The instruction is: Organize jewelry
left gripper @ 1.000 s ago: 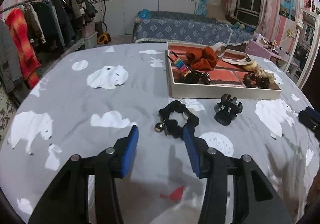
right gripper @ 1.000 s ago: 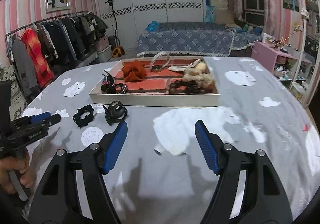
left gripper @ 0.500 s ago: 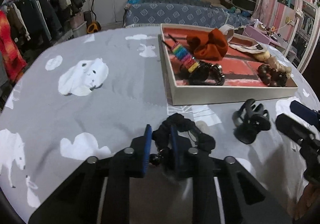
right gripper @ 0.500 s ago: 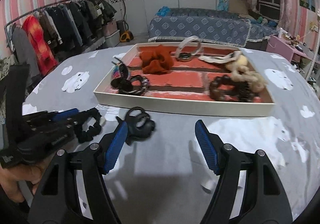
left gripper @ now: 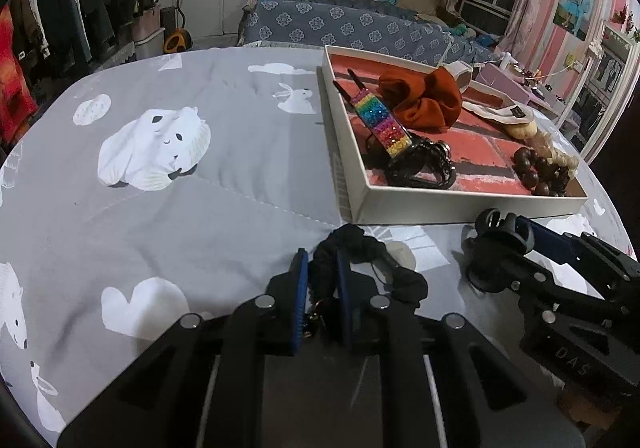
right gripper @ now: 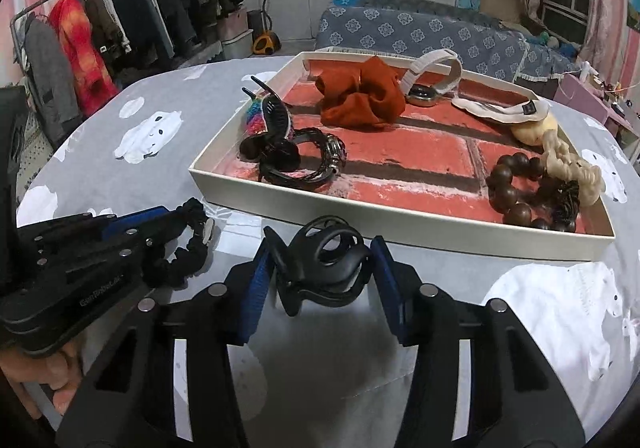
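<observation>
I have both grippers tilted down over the grey, animal-print bedcover [left gripper: 240, 152], just in front of the white tray [right gripper: 400, 226]. My left gripper [left gripper: 322, 276] is clenched on the black scrunchie [left gripper: 360, 244], a fold of the fabric pinched between its blue pads [left gripper: 298, 288] while the rest of the loop trails to the right on the cover. My right gripper [right gripper: 320, 280] straddles the black claw clip [right gripper: 324, 268]; its jaws are closing, the clip sits between them, and the pads [right gripper: 252, 288] are at its sides, though I cannot tell whether they press on it yet. A bare hand [right gripper: 44, 380] holding the left tool shows at the lower left of the right wrist view.

Inside the tray, on a red brick-pattern lining, lie an orange scrunchie [right gripper: 360, 96], a rainbow hair clip [left gripper: 382, 124], a dark braided bracelet [right gripper: 316, 164], a brown bead bracelet [right gripper: 516, 184], a cream knotted cord [right gripper: 568, 164] and a white watch strap [right gripper: 436, 64].

A clothes rack [right gripper: 120, 24] and a blue patterned bed [right gripper: 420, 32] stand behind. In the left wrist view the right tool covers part of the claw clip, and the scrunchie's small metal charm is hard to make out.
</observation>
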